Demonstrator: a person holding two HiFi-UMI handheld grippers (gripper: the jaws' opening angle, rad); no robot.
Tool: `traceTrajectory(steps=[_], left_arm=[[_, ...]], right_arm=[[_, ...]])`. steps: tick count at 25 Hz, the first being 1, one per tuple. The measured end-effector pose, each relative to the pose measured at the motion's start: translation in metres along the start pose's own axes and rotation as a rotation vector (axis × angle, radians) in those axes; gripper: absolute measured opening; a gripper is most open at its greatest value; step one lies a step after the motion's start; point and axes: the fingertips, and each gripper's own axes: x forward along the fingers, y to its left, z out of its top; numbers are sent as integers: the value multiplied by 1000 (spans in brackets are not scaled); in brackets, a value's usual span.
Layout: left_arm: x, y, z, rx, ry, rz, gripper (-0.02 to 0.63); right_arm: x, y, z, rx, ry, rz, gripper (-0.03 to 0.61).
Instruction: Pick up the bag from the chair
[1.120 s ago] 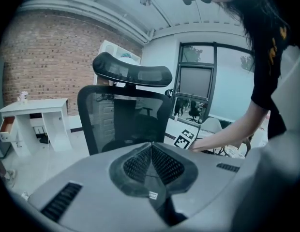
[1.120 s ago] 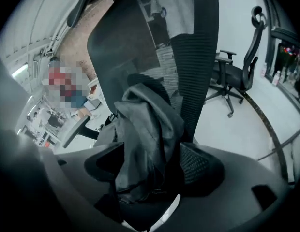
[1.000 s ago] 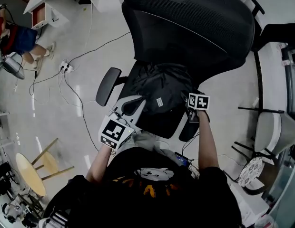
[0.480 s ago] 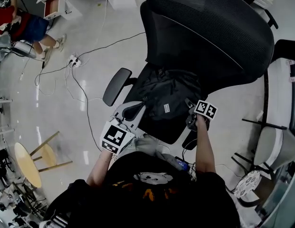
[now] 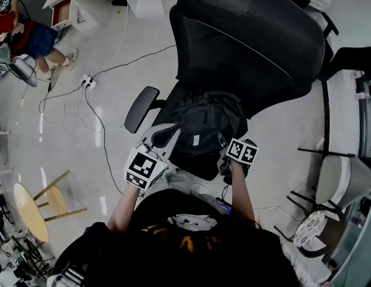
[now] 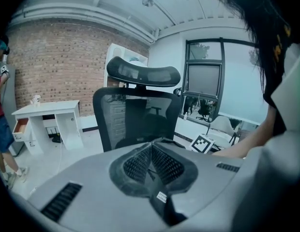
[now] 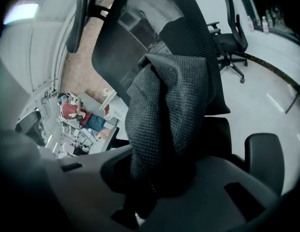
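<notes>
Over the chair (image 5: pixel 251 34), right claw (image 7: pixel 150 175) clamps bag (image 7: pixel 164 105).

The bag (image 7: pixel 164 120) is of black cloth with a coarse, matt weave, the chair (image 5: pixel 245 34) has a back of black mesh, the floor (image 5: pixel 66 148) is pale and glossy, and the wall (image 6: pixel 53 57) is of rough brick.
</notes>
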Motion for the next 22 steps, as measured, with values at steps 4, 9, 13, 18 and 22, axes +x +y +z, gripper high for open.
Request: traceTrajectory(steps=[4,9,13,18,22], left_arm=[[-3,-17,2,5,-16,-16,12],[-14,-34,5,16,-39,-22,12],[-30,-45,5,17,-56,-17,12],[-51,-62,1,18,-72,-13,12],[-66,-83,-6,17,-82,-21,12]], right_arm=[[-13,24,-4,-104,14,-1,52],[-30,47,-13,-207,42,12,52],[-51,72,-24,-278,52,19,51],[-90,91,-34,-328,12,11,51],[-126,105,-40,-286,-63,60,49]])
